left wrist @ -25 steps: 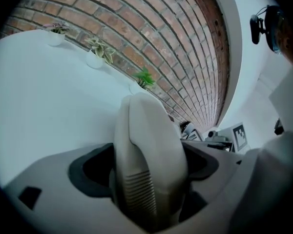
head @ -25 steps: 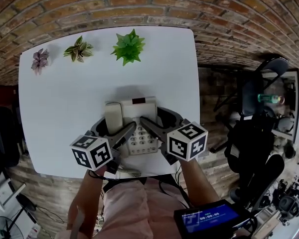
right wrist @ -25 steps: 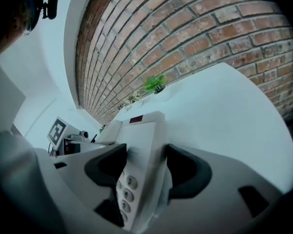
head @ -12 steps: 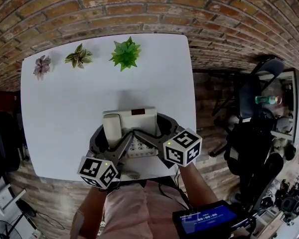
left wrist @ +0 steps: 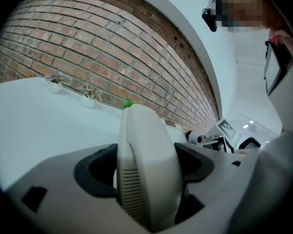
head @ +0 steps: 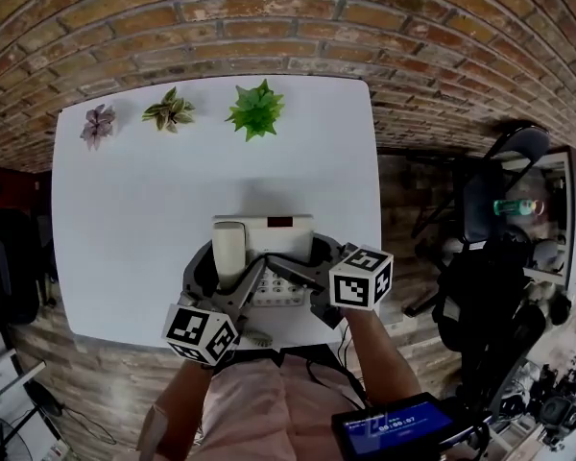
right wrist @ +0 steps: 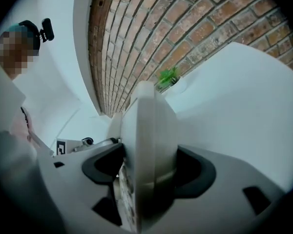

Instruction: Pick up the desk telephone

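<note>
The left gripper (head: 232,263) and right gripper (head: 305,257) have just been closing, and each now squeezes one side of the boxy cream plastic desk telephone (head: 276,232). It is at the near edge of the white table (head: 125,219). Two holds should keep it level.

Keypad (head: 270,292) mostly behind left tool (head: 226,275), right tool (head: 305,265), digits apparently illegible
</note>
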Tool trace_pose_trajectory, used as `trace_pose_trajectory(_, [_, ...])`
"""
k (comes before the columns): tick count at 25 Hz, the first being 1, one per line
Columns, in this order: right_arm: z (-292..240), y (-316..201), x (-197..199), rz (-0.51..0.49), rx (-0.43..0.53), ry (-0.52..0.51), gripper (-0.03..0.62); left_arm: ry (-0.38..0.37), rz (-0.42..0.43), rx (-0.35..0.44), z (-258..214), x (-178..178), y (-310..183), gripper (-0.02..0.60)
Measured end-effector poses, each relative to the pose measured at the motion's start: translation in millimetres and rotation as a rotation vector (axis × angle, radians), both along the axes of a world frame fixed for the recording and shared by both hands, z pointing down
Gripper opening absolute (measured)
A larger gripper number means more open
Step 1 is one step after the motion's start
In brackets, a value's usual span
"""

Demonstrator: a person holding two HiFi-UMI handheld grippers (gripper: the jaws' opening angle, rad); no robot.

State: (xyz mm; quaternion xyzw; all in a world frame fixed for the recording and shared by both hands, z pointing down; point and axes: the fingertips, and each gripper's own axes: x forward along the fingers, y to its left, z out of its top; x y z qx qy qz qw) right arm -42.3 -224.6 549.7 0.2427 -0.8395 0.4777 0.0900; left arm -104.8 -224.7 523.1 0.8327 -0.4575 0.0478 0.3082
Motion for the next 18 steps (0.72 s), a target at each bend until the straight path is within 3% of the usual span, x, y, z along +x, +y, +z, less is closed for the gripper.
trace_pose_trajectory(3, [-3, 2, 1, -0.018, 0.030, -0.018, 0.304, -0.013, 0.084, 0.023, 0, 5, 5, 0.375])
trace_pose_trajectory(4, [-3, 2, 1, -0.018, 0.041, -0.025, 0.299, -0.004, 0.122, 0.017, 0, 7, 7, 0.408])
trace_pose_trajectory(8, [-5, 2, 1, -0.011, 0.073, -0.058, 0.278, 0.126, 0.199, -0.069, 2, -1, 15, 0.480])
trace_pose_trajectory(13, [-10, 2, -1, -0.052, 0.107, -0.084, 0.272, 0.303, 0.287, -0.184, 10, -6, 22, 0.483])
trace_pose_trajectory(18, [-14, 14, -4, -0.113, 0.140, -0.114, 0.270, 0.438, 0.299, -0.203, 6, 3, 13, 0.482])
